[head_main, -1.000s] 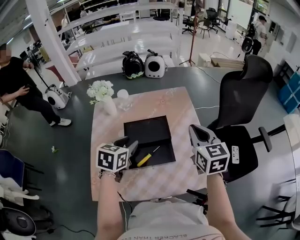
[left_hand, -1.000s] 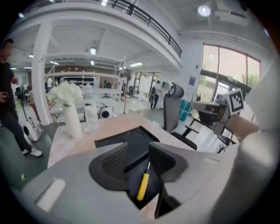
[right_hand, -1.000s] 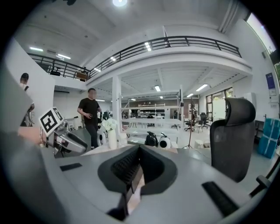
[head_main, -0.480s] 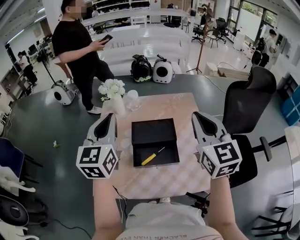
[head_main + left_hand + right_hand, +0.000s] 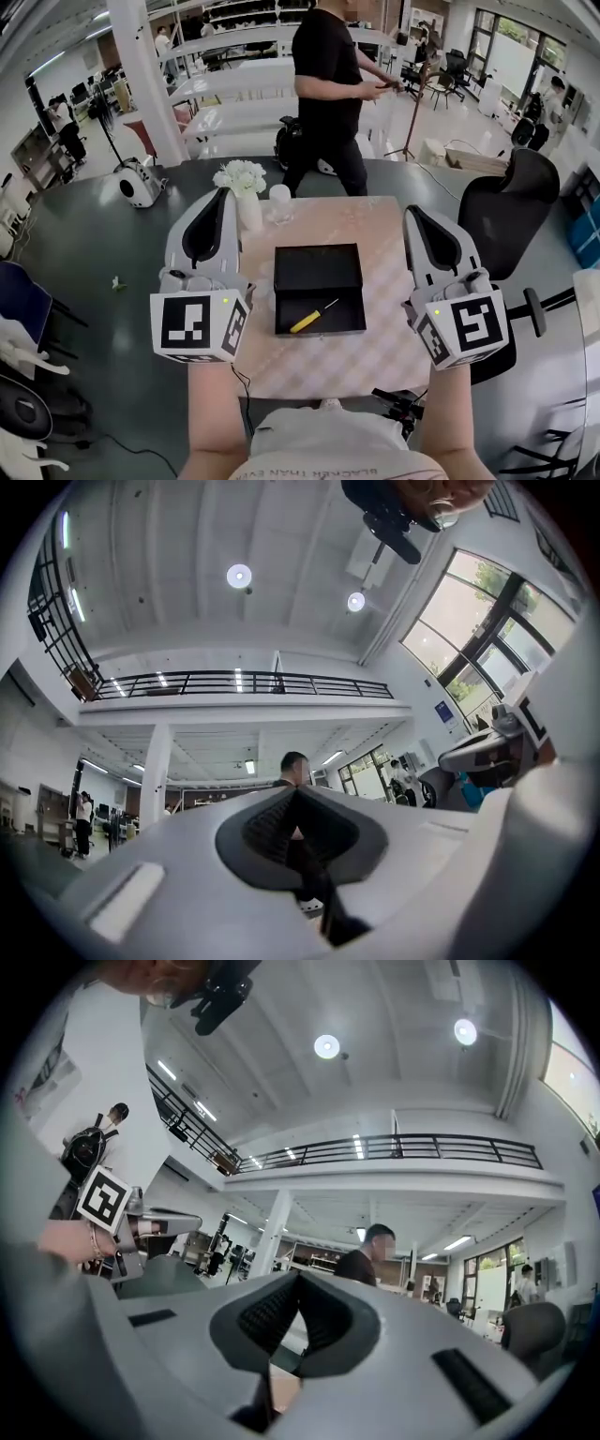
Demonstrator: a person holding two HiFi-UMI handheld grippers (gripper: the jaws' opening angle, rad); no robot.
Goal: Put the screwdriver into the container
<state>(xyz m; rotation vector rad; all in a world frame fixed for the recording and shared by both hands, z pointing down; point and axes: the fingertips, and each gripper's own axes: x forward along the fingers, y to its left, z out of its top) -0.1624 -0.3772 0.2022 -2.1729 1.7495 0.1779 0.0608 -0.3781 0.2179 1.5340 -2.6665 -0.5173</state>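
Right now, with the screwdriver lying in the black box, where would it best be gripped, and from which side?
By its yellow handle, from straight above, closing across its width. The screwdriver lies flat and diagonal on the floor of the black box, handle near the front wall, so the walls probably block a sideways approach; the shaft is thinner.

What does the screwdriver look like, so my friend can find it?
Look at the pink table in the middle of the grey floor. An open black box lies on it, and the screwdriver lies slanted inside. It is the only thing in there, with a bright yellow handle.
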